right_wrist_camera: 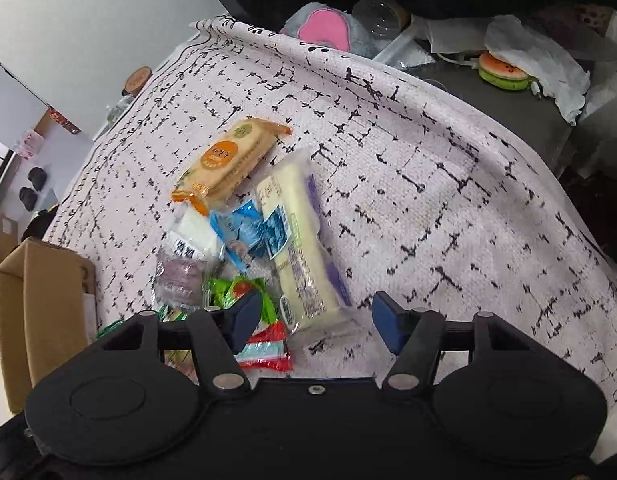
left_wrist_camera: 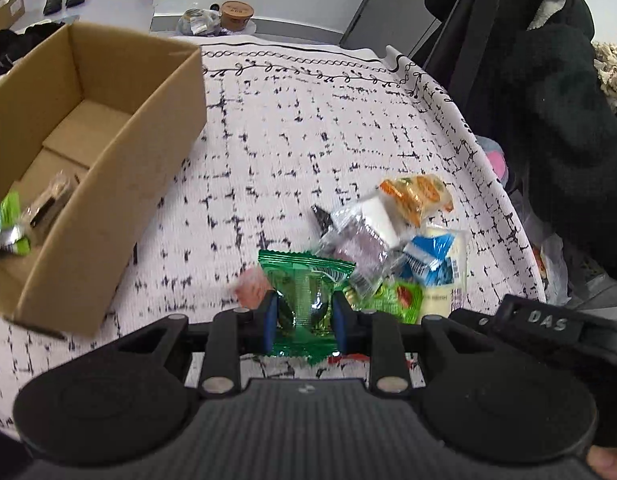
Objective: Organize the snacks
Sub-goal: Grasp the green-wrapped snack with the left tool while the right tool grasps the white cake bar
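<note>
Green snack packet point(left_wrist_camera: 304, 292) is clenched in your left gripper point(left_wrist_camera: 304, 320); box point(left_wrist_camera: 120, 184) lies up-left. Right gripper point(right_wrist_camera: 312, 320) is released, white packet point(right_wrist_camera: 300, 248) running lengthwise ahead btw its jaws

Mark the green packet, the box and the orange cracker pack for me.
green packet point(left_wrist_camera: 304, 280): left wrist view, upper half.
box point(left_wrist_camera: 120, 184): left wrist view, outer side wall.
orange cracker pack point(right_wrist_camera: 228, 160): right wrist view, middle of its face.
</note>
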`<state>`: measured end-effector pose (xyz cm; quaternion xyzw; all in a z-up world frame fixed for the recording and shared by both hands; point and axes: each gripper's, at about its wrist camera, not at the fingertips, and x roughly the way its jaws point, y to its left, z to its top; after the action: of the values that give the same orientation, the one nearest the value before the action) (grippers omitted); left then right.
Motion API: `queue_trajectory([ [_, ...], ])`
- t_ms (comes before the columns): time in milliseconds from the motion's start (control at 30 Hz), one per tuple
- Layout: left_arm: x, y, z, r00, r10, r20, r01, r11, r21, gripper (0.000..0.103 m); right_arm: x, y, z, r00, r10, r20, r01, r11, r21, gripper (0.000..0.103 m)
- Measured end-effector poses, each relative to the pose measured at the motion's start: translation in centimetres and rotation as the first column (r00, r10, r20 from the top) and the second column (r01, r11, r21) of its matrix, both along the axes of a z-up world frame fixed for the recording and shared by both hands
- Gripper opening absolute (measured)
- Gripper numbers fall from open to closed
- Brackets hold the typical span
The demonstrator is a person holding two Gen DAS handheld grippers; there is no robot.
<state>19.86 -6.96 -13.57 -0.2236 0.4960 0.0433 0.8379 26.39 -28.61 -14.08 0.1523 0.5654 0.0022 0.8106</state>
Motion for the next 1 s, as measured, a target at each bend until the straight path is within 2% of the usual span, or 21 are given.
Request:
queue_trajectory([
  [300, 1.5, 0.5, 1.1, 1.0, -0.011, -0.005, 0.012, 1.0, 0.029, 0.027, 2.7, 1.9, -1.9, 0.998, 0.054, -0.035, -0.057, 0.997, -0.061, 0.059],
  [367, 1.7, 0.8, 1.0, 1.0, -0.006, -0.011, 0.007, 1.0, 0.029, 0.027, 2.7, 2.2, -2.4, 0.996, 0.074, -0.046, -0.077, 0.995, -0.071, 0.053],
  [400, 1.7, 0.9, 0.8, 1.0, -0.004, -0.016, 0.004, 1.0, 0.028, 0.027, 2.5, 2.3, -2.7, 0.995, 0.086, -0.059, -0.091, 0.993, -0.076, 0.044],
  [433, 1.7, 1.0, 0.6, 1.0, -0.002, -0.021, 0.003, 1.0, 0.029, 0.027, 2.3, 2.2, -2.9, 0.993, 0.094, -0.071, -0.099, 0.993, -0.067, 0.039],
  [467, 1.7, 1.1, 0.3, 1.0, -0.002, -0.027, 0.003, 1.0, 0.03, 0.027, 2.1, 2.1, -2.9, 0.993, 0.094, -0.073, -0.099, 0.993, -0.058, 0.037],
  [500, 1.6, 1.3, 0.0, 0.999, -0.006, -0.034, 0.006, 1.0, 0.023, 0.027, 1.9, 2.1, -2.8, 0.992, 0.1, -0.071, -0.104, 0.993, -0.058, 0.032],
  [700, 0.6, 2.2, -0.8, 0.997, 0.015, -0.07, -0.014, 1.0, 0.024, 0.027, 0.3, 1.9, -1.4, 0.995, 0.087, -0.049, -0.089, 0.995, -0.045, 0.024],
  [1000, -1.3, 2.2, 1.6, 0.999, -0.013, -0.037, 0.014, 1.0, 0.025, 0.027, -1.5, 1.2, 1.3, 1.0, 0.024, 0.008, -0.024, 1.0, 0.02, 0.02],
])
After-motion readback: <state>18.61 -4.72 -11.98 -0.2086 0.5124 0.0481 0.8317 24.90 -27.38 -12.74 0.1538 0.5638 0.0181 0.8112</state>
